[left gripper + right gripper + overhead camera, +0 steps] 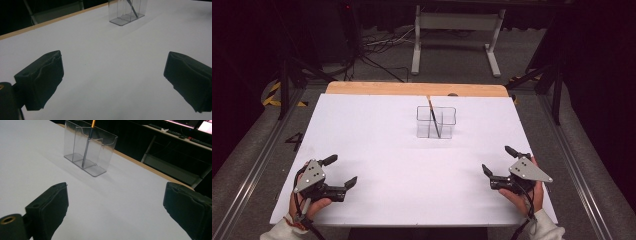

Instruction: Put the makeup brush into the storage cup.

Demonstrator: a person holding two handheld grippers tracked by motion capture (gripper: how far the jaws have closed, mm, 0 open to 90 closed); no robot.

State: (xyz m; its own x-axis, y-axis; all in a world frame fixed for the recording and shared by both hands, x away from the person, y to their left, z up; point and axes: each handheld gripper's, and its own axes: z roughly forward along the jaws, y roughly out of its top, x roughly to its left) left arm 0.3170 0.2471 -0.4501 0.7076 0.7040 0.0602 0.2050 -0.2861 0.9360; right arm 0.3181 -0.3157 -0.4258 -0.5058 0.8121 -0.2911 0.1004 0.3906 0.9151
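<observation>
Clear plastic holder, high view: a divided holder (436, 122) stands mid-table toward the far edge, a slim brush (434, 118) leaning inside; left gripper (340, 171) and right gripper (497, 161) rest near the front corners, well apart from it
Left gripper view: jaws spread wide, holding nothing, holder (126, 11) far ahead
Right gripper view: jaws wide, empty; brush (88, 146) stands in the middle compartment
Risk: the light holder (89, 147) could tip or slide if a jaw knocks its wall while reaching for the brush

Dark room; grey carpet (452, 62); white frame (457, 22).
</observation>
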